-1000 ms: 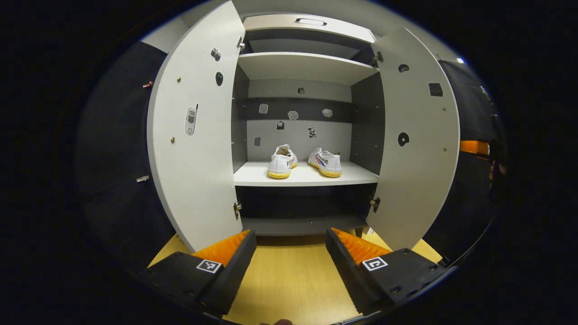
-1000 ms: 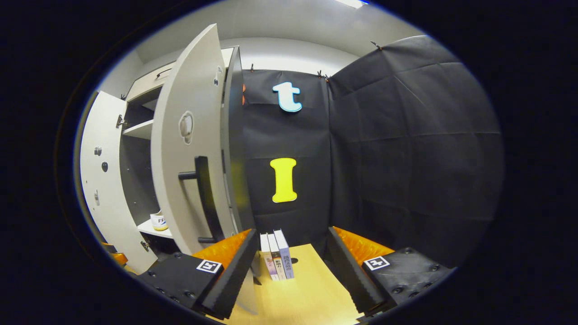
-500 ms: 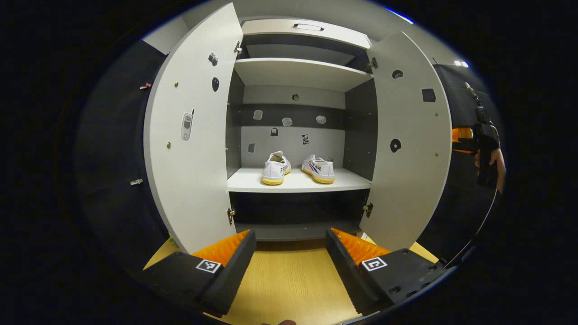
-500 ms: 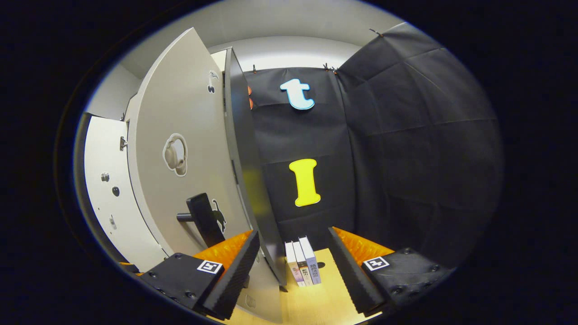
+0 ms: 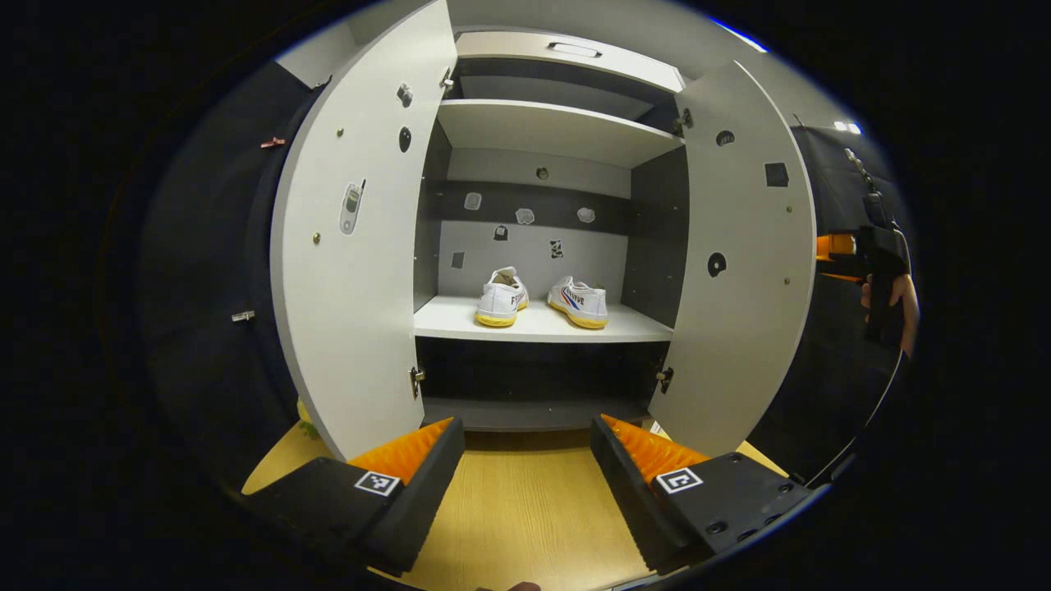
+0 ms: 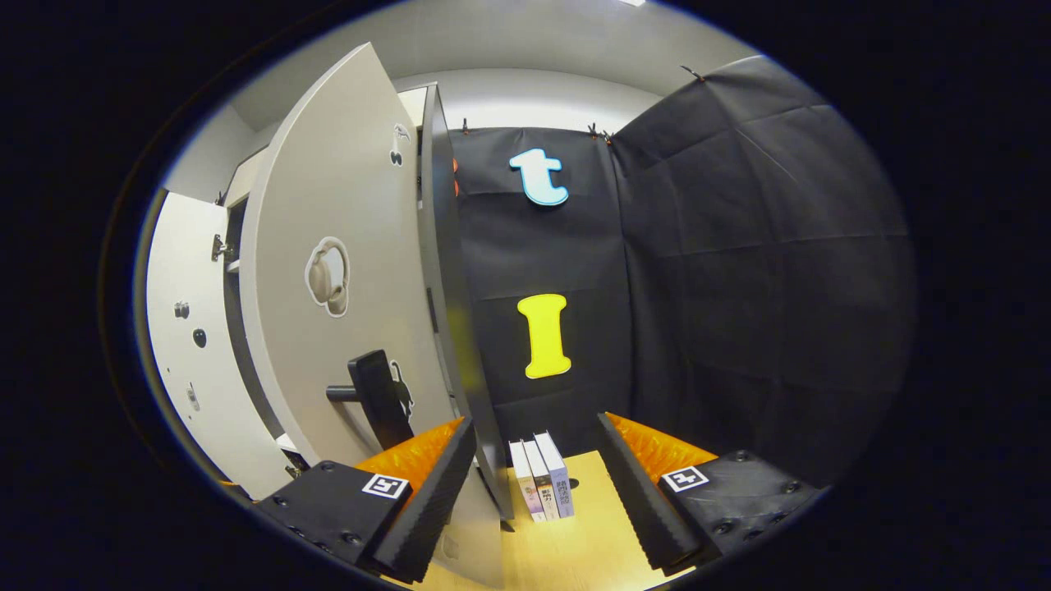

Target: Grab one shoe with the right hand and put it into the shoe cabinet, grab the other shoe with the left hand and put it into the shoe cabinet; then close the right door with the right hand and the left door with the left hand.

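Two white shoes with yellow soles, one on the left (image 5: 501, 297) and one on the right (image 5: 580, 300), stand side by side on the middle shelf (image 5: 542, 328) of the shoe cabinet. Both doors stand open: the left door (image 5: 353, 271) and the right door (image 5: 739, 271). My left gripper (image 5: 525, 464) is open and empty, low in front of the cabinet. The right gripper (image 5: 836, 254), held by a hand, shows behind the right door. In the right gripper view, my right gripper (image 6: 534, 480) is open beside that door's outer face (image 6: 345, 246), near its black handle (image 6: 378, 398). I cannot tell if it touches.
A wooden tabletop (image 5: 525, 517) lies below the cabinet. Three books (image 6: 542, 488) stand on it to the right of the cabinet's dark side panel (image 6: 460, 345). Black cloth walls close in the booth. An upper shelf (image 5: 550, 123) is bare.
The right gripper has moved in close behind the right door, whose outer face now looms larger. The right door has swung slightly inward. The left gripper has shifted only a little.
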### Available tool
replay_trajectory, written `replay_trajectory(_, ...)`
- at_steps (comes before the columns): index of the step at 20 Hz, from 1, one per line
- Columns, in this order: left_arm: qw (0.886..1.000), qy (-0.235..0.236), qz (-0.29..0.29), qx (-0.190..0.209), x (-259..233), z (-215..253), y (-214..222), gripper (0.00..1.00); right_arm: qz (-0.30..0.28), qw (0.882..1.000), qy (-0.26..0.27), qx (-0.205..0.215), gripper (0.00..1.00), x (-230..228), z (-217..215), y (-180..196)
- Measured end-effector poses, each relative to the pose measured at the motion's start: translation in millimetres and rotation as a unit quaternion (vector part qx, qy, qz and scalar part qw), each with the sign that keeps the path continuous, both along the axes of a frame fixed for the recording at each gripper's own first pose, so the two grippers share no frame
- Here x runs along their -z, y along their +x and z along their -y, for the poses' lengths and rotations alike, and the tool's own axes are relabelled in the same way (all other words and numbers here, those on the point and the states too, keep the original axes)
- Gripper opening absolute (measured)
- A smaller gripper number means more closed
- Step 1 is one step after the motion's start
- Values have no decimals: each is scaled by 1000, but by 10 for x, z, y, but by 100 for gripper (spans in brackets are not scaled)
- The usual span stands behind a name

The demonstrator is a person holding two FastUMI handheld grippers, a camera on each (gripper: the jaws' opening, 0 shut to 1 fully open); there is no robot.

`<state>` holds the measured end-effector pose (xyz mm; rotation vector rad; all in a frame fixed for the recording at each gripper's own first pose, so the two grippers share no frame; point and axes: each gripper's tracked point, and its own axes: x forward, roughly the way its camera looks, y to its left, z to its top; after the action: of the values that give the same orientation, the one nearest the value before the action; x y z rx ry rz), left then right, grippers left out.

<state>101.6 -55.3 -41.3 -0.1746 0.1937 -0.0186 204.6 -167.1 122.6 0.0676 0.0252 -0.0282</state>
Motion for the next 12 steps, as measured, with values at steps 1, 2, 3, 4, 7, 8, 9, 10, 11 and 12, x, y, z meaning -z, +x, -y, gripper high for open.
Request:
replay_trajectory(1, 1000, -6, -3, 0, 16, -19, -16, 97, 0, 1000, 2, -3, 96, 17, -69, -20)
replay_trajectory(2, 1000, -9, -6, -4, 36, -61, -36, 97, -1, 1000, 8, -10, 96, 33, -142, -26)
replay_trajectory(3, 1000, -10, -8, -9, 43, -100, -52, 97, -5, 1000, 18, -20, 96, 55, -239, -32)
replay_trajectory(4, 1000, -10, -8, -13, 55, -144, -61, 97, -10, 999, 28, -32, 96, 87, -350, -40)
replay_trajectory(7, 1000, -7, -8, -25, 58, -272, -105, 98, -20, 996, 46, -68, 96, 146, -678, -19)
replay_trajectory(8, 1000, -4, -7, -30, 59, -314, -123, 98, -21, 996, 48, -77, 96, 164, -781, -4)
replay_trajectory(9, 999, -2, -7, -35, 61, -360, -144, 98, -20, 995, 46, -83, 96, 167, -877, 20)
replay_trajectory(10, 999, 0, -8, -41, 81, -413, -167, 98, -19, 995, 44, -86, 96, 175, -968, 58)
replay_trajectory(11, 999, -2, -11, -46, 99, -454, -188, 98, -20, 994, 43, -95, 96, 194, -1081, 87)
replay_trajectory(12, 999, -4, -13, -51, 108, -486, -221, 98, -24, 993, 44, -108, 96, 221, -1218, 130)
